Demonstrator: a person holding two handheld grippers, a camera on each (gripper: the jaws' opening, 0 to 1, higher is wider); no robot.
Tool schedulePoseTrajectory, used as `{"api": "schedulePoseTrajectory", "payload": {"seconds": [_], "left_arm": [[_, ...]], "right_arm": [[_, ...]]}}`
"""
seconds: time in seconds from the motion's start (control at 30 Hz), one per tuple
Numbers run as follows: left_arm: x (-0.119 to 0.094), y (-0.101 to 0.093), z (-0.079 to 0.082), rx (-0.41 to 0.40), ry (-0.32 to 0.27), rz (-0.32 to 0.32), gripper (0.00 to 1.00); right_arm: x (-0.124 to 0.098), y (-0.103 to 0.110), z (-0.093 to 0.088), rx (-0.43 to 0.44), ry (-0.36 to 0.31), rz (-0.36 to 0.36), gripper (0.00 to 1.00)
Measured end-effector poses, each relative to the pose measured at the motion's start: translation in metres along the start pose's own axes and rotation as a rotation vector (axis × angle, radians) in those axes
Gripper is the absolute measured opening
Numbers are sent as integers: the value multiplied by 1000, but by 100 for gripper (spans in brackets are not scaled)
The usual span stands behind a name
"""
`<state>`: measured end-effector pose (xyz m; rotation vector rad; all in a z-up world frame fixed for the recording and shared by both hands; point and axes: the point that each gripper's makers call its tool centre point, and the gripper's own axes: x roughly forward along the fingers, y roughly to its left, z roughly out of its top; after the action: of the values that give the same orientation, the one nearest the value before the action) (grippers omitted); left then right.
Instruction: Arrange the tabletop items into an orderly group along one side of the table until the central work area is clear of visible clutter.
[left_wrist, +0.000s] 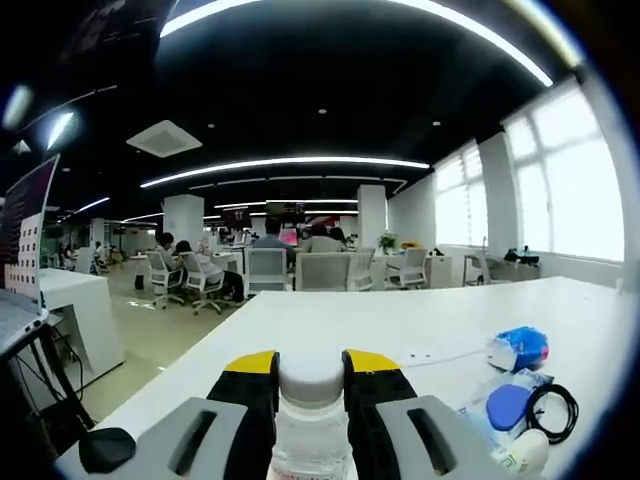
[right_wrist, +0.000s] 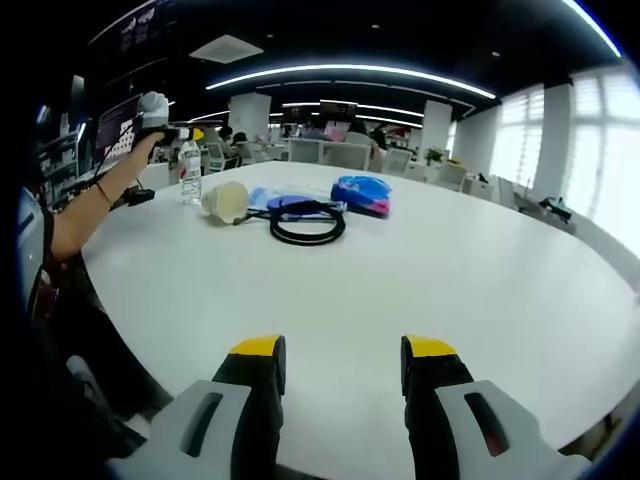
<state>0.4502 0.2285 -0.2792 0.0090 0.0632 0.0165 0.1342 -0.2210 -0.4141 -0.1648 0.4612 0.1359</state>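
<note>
In the left gripper view, our left hand-held gripper has its yellow-tipped jaws closed on a clear water bottle with a white cap, gripping it just under the cap. The bottle stands upright near the edge of the white bench. To its right lie a blue crumpled packet, a round blue lid-like item, a coiled black cable and a white cup lying on its side, all close together. A small black object sits on the bench edge to the left. Beyond the bench we see an open office with people seated at desks.

In the right gripper view, our right hand-held gripper hovers low over bare bench surface with its jaws wide apart and nothing between them. Far across the bench we see the same water bottle, upright, with the left hand-held gripper at its top, held by a person's hand. Just beside the bottle lies the tipped white cup, then the black cable coil, the blue lid-like item touching it, and the blue packet a little farther right.
</note>
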Motion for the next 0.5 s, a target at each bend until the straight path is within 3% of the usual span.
{"api": "schedulePoseTrajectory", "payload": {"seconds": [0.3, 0.5], "left_arm": [[0, 1, 0, -1, -5, 9, 23], [-1, -1, 1, 43, -10, 15, 24]], "right_arm": [[3, 2, 3, -9, -3, 14, 44], [3, 0, 3, -5, -8, 19, 44]]}}
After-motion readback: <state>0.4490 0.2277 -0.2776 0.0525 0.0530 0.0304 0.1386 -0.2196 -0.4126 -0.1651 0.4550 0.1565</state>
